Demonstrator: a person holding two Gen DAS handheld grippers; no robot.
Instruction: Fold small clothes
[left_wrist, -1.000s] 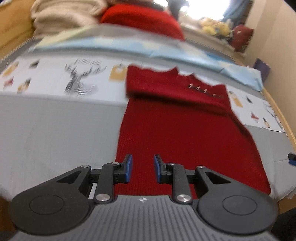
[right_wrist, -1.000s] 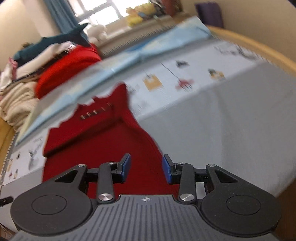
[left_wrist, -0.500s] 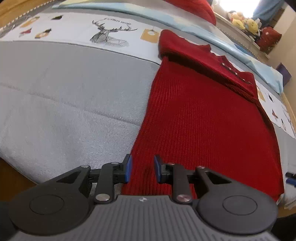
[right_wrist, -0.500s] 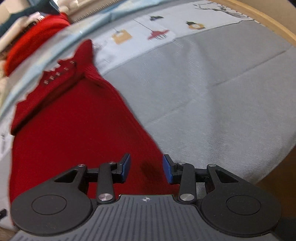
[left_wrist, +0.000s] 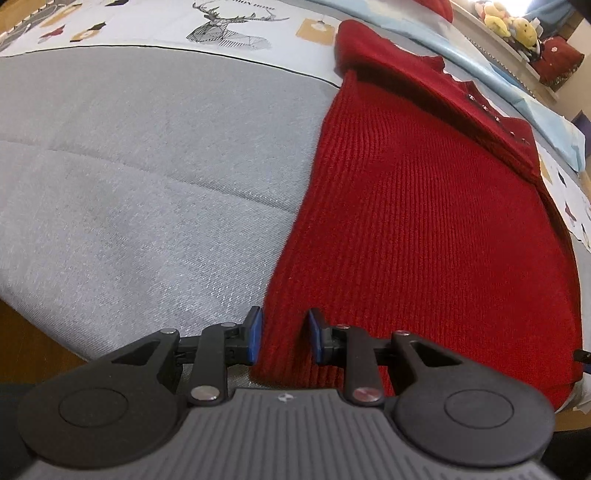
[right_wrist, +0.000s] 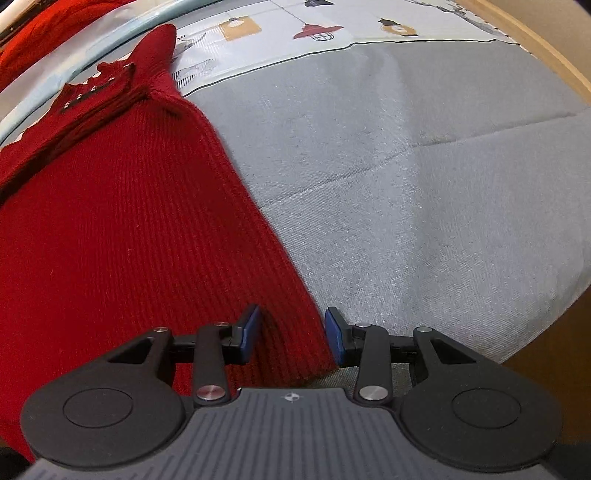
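Observation:
A red ribbed knit sweater (left_wrist: 424, 206) lies flat on the grey bedspread (left_wrist: 140, 177), its sleeves folded across the top by the buttoned neckline (right_wrist: 92, 90). My left gripper (left_wrist: 285, 338) points steeply down over the sweater's near left hem corner. It is open, and its blue pads (left_wrist: 254, 334) straddle the edge without pinching. My right gripper (right_wrist: 293, 338) hangs the same way over the near right hem corner of the sweater (right_wrist: 122, 229), open, one pad over the knit and the other over the grey cover (right_wrist: 424, 192).
A printed white band with a deer drawing (left_wrist: 229, 22) runs across the bed beyond the sweater. Plush toys (left_wrist: 509, 22) sit on a far ledge. The wooden bed frame (right_wrist: 554, 59) curves along the right side, and the bed's near edge drops off below both grippers.
Both grippers have come down close to the bed and tipped more steeply downward. Each now stands at a near hem corner of the sweater. The jaws look as far apart as before.

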